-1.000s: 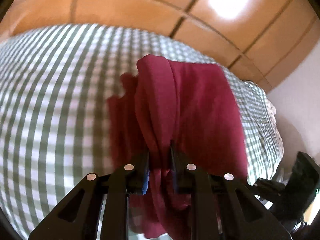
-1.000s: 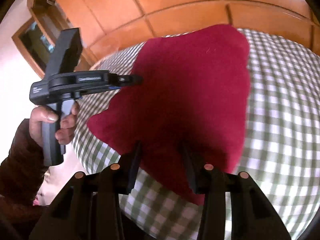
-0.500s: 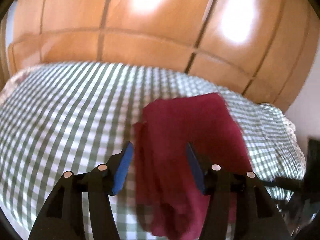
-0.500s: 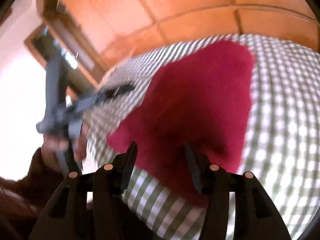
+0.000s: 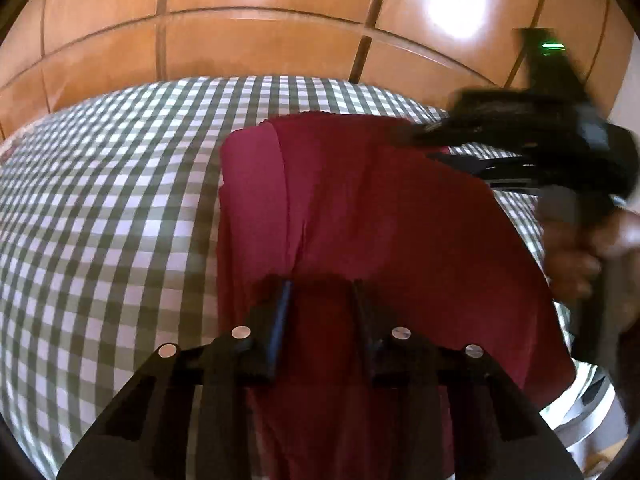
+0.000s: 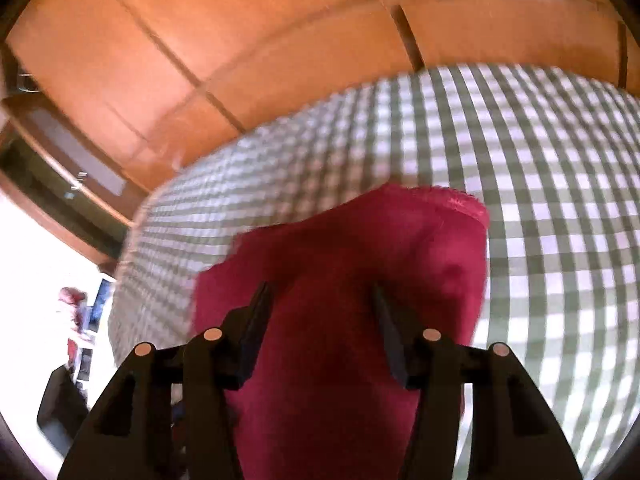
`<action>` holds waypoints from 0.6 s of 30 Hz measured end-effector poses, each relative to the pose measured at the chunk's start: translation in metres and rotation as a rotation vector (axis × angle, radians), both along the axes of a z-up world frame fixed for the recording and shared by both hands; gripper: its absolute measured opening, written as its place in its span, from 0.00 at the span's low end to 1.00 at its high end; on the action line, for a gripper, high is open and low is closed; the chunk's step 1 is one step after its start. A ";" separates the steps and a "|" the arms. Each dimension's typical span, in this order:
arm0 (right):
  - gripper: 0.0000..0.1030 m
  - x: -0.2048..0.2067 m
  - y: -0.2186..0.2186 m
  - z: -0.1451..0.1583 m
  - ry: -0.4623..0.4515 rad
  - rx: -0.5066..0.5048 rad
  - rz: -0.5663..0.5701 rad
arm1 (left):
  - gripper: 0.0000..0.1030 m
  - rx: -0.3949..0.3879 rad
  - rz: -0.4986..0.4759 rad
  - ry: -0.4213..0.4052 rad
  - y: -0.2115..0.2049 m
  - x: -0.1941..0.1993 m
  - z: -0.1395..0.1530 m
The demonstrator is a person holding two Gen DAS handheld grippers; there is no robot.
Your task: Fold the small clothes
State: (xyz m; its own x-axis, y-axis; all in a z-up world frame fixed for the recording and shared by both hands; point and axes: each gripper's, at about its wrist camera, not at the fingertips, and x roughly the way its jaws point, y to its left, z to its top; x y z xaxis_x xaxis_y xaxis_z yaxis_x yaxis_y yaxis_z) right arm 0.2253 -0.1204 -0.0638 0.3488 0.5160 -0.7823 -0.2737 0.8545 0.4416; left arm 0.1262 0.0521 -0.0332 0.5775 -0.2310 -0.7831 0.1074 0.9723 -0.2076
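Observation:
A dark red garment (image 5: 360,216) lies on the green-and-white checked bedcover (image 5: 112,208), with a fold along its left side. My left gripper (image 5: 320,292) is open, its jaws apart over the garment's near end. My right gripper (image 6: 320,300) is open too, over the same red garment (image 6: 360,280). In the left wrist view the right gripper's body (image 5: 560,152) appears blurred, held in a hand at the garment's right edge.
Orange wooden wardrobe panels (image 5: 260,32) stand behind the bed. The bed's edge (image 6: 132,240) falls away on the left of the right wrist view, with a bright room and dark objects beyond. The checked cover stretches wide to the left in the left wrist view.
My left gripper let go of the red garment and opened, then moved back in low over it. My right gripper swung round over the garment's other end.

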 end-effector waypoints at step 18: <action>0.65 -0.092 -0.041 0.049 -0.208 0.046 0.058 | 0.58 0.072 0.135 -0.073 0.003 -0.048 0.040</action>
State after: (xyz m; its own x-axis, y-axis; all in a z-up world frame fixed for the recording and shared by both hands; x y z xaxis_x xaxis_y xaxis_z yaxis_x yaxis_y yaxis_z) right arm 0.1336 -0.1613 -0.0152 0.4692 0.5731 -0.6719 -0.4109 0.8151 0.4083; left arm 0.0783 0.0554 0.0071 0.6551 -0.0925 -0.7498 -0.0131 0.9909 -0.1337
